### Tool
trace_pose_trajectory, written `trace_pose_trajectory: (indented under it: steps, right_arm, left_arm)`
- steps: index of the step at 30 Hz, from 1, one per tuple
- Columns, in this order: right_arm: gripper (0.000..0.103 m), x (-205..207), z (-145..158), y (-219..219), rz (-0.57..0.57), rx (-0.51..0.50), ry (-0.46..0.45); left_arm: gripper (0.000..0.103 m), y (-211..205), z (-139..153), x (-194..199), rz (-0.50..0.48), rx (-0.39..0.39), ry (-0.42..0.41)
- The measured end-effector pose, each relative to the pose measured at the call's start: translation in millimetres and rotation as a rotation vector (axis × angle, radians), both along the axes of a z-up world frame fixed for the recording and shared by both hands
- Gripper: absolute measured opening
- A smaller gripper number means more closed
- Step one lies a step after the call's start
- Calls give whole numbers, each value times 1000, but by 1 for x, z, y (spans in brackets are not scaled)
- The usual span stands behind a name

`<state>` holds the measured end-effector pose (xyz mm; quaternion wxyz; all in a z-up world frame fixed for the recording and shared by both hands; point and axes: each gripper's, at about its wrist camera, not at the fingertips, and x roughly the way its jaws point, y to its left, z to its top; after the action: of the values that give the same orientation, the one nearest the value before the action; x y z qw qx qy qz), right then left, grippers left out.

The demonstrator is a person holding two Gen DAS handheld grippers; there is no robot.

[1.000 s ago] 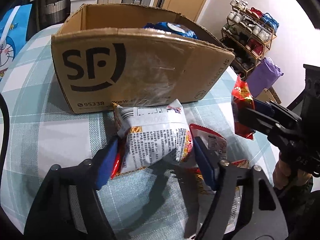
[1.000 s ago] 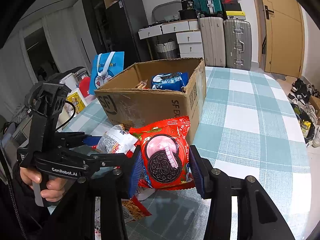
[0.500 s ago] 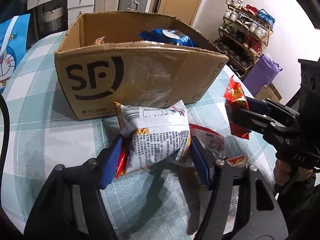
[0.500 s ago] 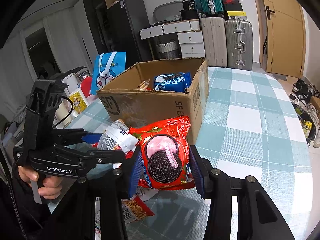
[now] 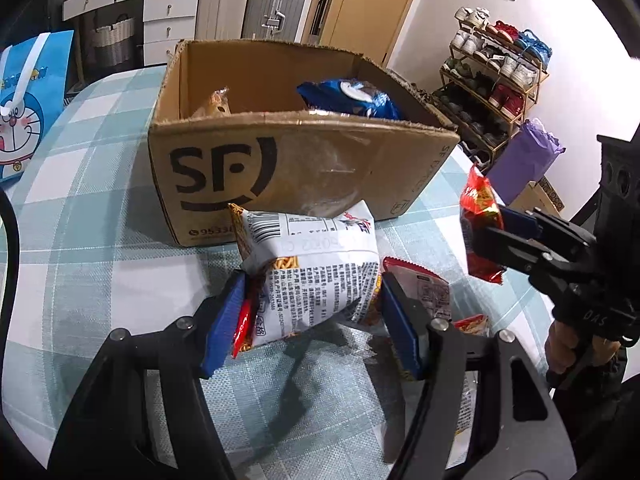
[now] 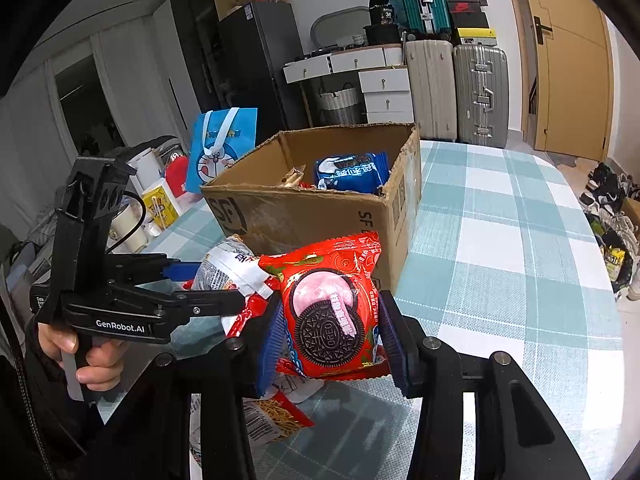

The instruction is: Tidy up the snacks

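Checked teal-and-white tablecloth (image 6: 500,216) under everything, suitcases and a drawer unit against the back wall, shoe rack off to one side. So, the snack tidy-up is about halfway, I'd say. My SF cardboard box (image 5: 288,168) already has a blue Oreo pack (image 5: 352,100) in it plus an orange-ish packet (image 5: 216,106) tucked in the corner, can't read that one.

Both hands are loaded right now. My left gripper (image 5: 312,312) is pinching a white noodle-snack bag (image 5: 316,276) by its sides, pads squashing it in a bit, lifted clear of the table just in front of the box. My right gripper (image 6: 328,332) is clamped on a red Oreo pack (image 6: 332,308), held up near the box's front corner.

Left to do: drop both of these in, then grab the leftovers lying on the cloth below, a red-edged packet (image 5: 424,288) beside the left jaws and a noodle-print one (image 6: 276,416) under the right gripper. Maybe more hidden underneath, can't tell.

Compared with a second ago: the left gripper has come up and tipped toward the box, so I now see right down inside it, where before it was mostly the front wall. It also squeezed the bag slightly tighter. The right one hasn't budged.
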<state>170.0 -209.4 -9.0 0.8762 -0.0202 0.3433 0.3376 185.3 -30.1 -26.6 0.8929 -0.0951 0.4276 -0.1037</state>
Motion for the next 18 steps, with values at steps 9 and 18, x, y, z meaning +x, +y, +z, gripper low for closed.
trace_pose_trajectory:
  steps: [9, 18]
  right_arm:
    - [46, -5, 4, 1, 12, 5, -16]
    - [46, -14, 20, 2, 16, 31, -63]
  left_arm:
    - [64, 2, 26, -17, 4, -12, -59]
    - [64, 4, 68, -48, -1, -41, -157]
